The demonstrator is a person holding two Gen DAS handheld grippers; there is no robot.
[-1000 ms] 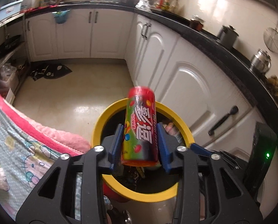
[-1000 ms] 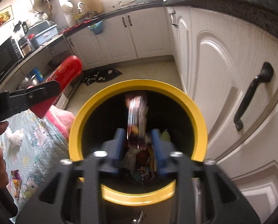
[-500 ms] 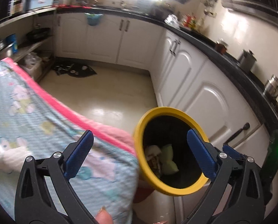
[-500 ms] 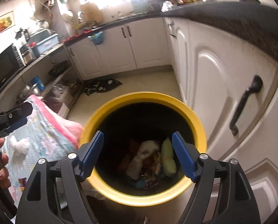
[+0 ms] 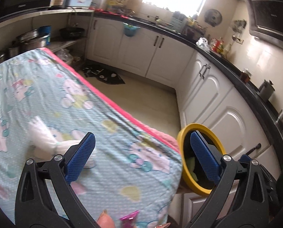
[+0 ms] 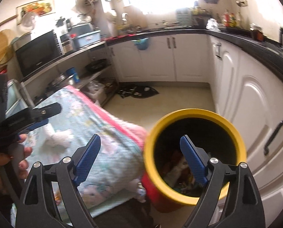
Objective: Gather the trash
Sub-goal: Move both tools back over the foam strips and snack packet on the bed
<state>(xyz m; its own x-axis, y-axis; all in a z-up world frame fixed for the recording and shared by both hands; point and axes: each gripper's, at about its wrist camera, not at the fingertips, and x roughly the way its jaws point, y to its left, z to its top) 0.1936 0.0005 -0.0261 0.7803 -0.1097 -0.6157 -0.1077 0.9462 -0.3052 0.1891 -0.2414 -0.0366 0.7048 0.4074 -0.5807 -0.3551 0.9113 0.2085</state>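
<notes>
Both tools stand wide and empty: left tool over the worktop, right tool, jaws just opened further, beside the bin. Next trash: white wad and pink wrapper. Keep jaws wide, straddle each squarely.

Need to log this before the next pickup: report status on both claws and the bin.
Left claw open, empty, over the patterned cloth. Right claw just opening, empty. Yellow-rimmed bin holds trash. White crumpled scrap remains on cloth, path unobstructed.
</notes>
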